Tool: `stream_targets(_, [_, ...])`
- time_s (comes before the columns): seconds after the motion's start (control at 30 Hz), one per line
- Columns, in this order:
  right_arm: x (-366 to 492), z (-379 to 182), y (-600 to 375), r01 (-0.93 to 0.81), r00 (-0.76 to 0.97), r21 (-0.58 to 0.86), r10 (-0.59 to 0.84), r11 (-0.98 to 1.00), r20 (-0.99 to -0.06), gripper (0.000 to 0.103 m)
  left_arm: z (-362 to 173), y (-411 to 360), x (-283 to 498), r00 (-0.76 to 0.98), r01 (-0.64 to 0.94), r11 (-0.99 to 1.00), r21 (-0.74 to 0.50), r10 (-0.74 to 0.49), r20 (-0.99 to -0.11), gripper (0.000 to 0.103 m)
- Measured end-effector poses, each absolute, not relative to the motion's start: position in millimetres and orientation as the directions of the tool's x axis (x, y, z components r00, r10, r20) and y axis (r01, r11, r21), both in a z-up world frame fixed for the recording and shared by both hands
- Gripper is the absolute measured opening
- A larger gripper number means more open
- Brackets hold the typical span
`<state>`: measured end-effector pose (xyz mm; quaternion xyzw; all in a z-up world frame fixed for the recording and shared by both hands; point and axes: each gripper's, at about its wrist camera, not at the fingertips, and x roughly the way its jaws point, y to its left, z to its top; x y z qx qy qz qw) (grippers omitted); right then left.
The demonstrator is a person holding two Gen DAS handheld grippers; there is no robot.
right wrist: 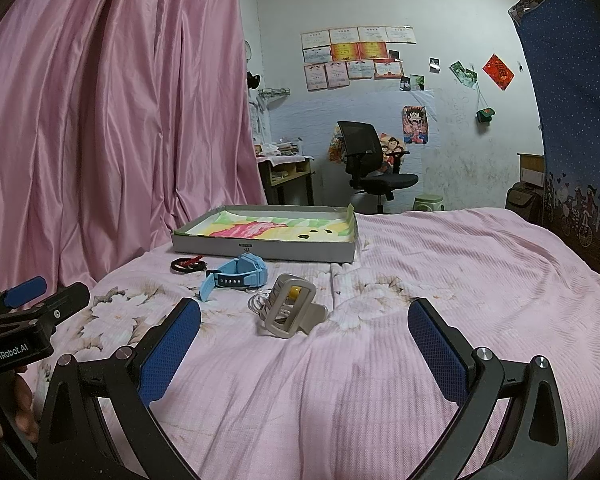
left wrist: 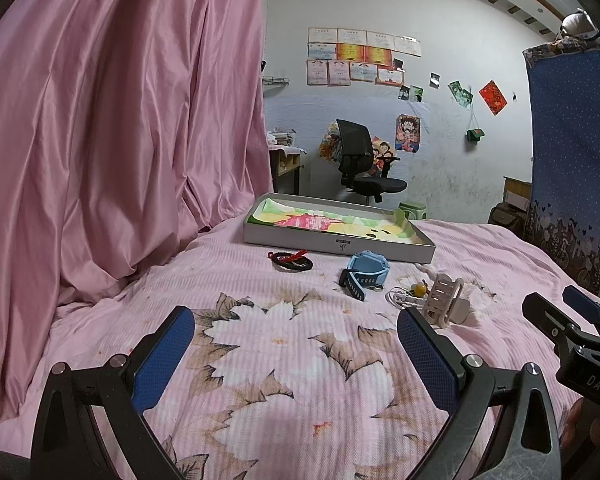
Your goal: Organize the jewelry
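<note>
— What do I have in front of me?

— I'm holding both grippers low over the bed (right wrist: pixel 440 272), near its front edge. My left gripper (left wrist: pixel 296 354) has its fingers spread wide, nothing between the blue pads (left wrist: pixel 162 360). My right gripper (right wrist: pixel 304 346) is just as released and empty, and its tip (left wrist: pixel 560 320) shows at the right rim of the left camera.

— And the jewelry?

— All loose on the pink floral bedspread, in a rough row ahead of the grippers. The shallow grey tray (right wrist: pixel 260 250), lined with a bright painted sheet, sits further back toward the pink curtain (right wrist: pixel 112 120). Just in front of the tray's near wall lies a black and red bracelet (left wrist: pixel 290 260); beside it, the blue watch (right wrist: pixel 240 274), strap curled on the cover. Nearest my right gripper stands the beige watch (right wrist: pixel 290 308), tilted on its band, touching a white cord with a yellow bead (left wrist: pixel 420 289) (its ends I cannot make out).

— Anything in the tray?

— Only the liner, as far as I can tell.
</note>
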<state>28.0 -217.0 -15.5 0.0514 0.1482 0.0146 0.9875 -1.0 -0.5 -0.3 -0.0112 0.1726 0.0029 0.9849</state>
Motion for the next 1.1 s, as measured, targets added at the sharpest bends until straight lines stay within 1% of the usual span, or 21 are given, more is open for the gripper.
stream_targets(1.1, [27.7,-15.9,-216.2,-0.013,0.956,0.106,0.043,0.994,-0.289,0.102,-0.1,-1.1,-2.0,0.939,-0.013,1.000,-0.022,0.004,-0.345,0.102])
